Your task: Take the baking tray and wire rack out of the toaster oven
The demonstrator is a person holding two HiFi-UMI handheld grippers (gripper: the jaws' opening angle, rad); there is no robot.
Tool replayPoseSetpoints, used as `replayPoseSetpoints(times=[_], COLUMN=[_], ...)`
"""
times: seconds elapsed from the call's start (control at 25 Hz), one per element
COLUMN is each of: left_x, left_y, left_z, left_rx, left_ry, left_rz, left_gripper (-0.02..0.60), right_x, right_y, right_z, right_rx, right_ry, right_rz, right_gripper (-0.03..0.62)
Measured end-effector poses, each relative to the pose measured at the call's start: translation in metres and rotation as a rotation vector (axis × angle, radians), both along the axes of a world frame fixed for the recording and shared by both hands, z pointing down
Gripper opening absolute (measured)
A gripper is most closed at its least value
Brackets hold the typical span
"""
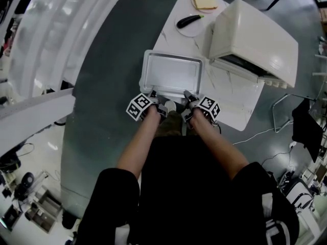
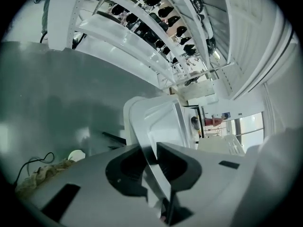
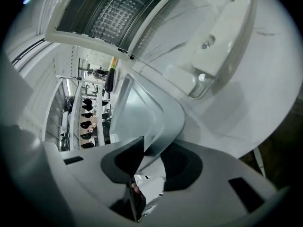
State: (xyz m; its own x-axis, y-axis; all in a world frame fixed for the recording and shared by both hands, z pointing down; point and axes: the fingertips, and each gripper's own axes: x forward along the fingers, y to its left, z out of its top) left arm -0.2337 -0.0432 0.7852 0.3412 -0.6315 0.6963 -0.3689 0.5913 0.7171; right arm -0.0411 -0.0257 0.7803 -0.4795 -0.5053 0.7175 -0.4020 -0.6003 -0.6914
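The left claw (image 2: pixel 151 149) is clamped on the thin rim of the tray (image 1: pixel 171 73), its jaws nearly together with the metal edge pinched between the pads. The right claw (image 3: pixel 149 148) has the same rim between its jaws, which stand a little wider, the pads against the metal on either side as far as can be seen. Each claw carries a cube (image 1: pixel 139 106) printed with black-and-white square patterns (no letters among them).

The tray is outside the oven (image 1: pixel 255 40), open side up, at the near corner of the white table (image 1: pixel 232 101). Its long axis runs across the person, and both claws grip the near long edge. The oven stands beyond and to the right, door down; a wire grid (image 3: pixel 113 13) shows inside.
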Motion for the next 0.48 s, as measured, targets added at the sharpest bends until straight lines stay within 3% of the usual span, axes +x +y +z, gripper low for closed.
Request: replayPoseSetpoints(times=[0.16, 0.28, 0.48], left_x=[0.002, 0.002, -0.001], left_y=[-0.001, -0.002, -0.001], left_z=[0.002, -0.001, -0.005], left_rx=[-0.018, -0.04, -0.061], left_ry=[-0.026, -0.086, -0.152], left_rz=[0.067, 0.141, 0.206], left_gripper=[0.085, 0.111, 0.156], right_x=[0.0, -0.002, -0.009], right_y=[-0.001, -0.001, 0.005], right_z=[0.0, -0.001, -0.01], right_rx=[-0.005, -0.018, -0.08], right_ry=[0.005, 0.03, 0.113], right_rz=[-0.002, -0.037, -0.13], right_gripper=[0.129, 0.13, 0.242])
